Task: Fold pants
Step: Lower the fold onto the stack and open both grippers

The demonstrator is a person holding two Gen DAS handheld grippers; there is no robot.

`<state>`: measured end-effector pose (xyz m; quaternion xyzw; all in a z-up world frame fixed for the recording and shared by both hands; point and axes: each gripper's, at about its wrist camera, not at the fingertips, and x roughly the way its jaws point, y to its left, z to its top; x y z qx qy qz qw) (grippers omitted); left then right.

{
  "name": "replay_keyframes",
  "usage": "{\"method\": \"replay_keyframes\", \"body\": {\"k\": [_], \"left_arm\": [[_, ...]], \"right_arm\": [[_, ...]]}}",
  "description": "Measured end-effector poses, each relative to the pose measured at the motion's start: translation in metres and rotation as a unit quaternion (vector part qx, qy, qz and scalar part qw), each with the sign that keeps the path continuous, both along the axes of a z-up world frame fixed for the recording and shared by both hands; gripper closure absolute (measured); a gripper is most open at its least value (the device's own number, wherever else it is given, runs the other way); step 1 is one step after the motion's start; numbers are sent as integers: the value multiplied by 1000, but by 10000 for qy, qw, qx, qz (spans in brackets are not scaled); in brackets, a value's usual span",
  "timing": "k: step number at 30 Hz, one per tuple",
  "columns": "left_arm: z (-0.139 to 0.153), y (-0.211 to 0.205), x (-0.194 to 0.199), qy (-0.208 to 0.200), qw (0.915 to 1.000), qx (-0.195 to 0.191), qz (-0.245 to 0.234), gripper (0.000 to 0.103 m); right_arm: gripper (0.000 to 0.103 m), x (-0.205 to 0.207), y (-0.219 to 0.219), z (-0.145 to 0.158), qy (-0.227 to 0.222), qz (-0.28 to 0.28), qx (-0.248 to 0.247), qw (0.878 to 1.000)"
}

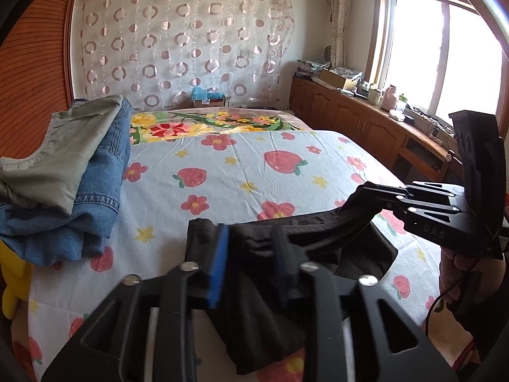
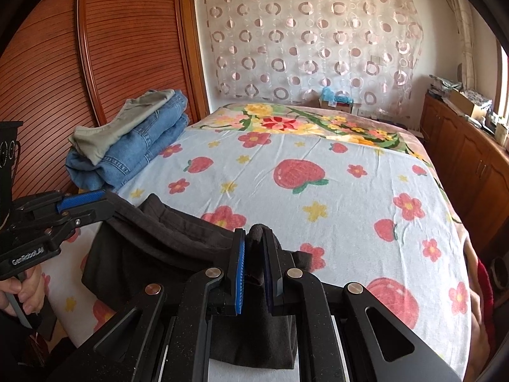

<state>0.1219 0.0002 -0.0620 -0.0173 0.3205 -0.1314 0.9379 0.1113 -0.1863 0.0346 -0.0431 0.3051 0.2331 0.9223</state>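
Note:
Dark black pants [image 1: 318, 238] hang stretched between my two grippers above the near edge of the bed. My left gripper [image 1: 251, 251] is shut on one end of the waistband, blue pads pinching the cloth. My right gripper [image 2: 254, 254] is shut on the other end, and the pants [image 2: 165, 238] run from it to the left gripper [image 2: 95, 203] at the left. The right gripper also shows in the left wrist view [image 1: 366, 197]. Cloth sags below both grippers onto the bed.
The bed [image 2: 318, 197] has a pale sheet with strawberries and flowers. Folded jeans with a grey garment on top [image 2: 133, 140] lie at its left edge by the wooden wardrobe [image 2: 95, 63]. Wooden cabinets [image 1: 350, 114] run under the window at the right.

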Motion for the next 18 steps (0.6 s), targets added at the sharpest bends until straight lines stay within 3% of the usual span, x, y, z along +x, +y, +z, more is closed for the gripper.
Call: {"method": "replay_keyframes", "body": {"k": [1, 3, 4, 8, 11, 18], "left_arm": [[-1, 2, -1, 2, 10000, -57, -40, 53], [-2, 4, -4, 4, 9999, -128, -72, 28], [-3, 5, -4, 4, 9999, -128, -51, 22], [-12, 8, -5, 176, 9998, -89, -32, 20], [-17, 9, -10, 217, 9998, -51, -7, 20], [-25, 11, -27, 292, 9996, 38, -31, 20]], "right_arm": [[93, 1, 0, 0, 12, 8, 0, 10000], [93, 2, 0, 0, 29, 12, -4, 10000], [93, 2, -1, 0, 23, 12, -2, 10000], [93, 3, -3, 2, -14, 1, 53, 10000], [79, 4, -3, 3, -12, -85, 10, 10000], [70, -13, -29, 3, 79, -50, 156, 9998]]}}
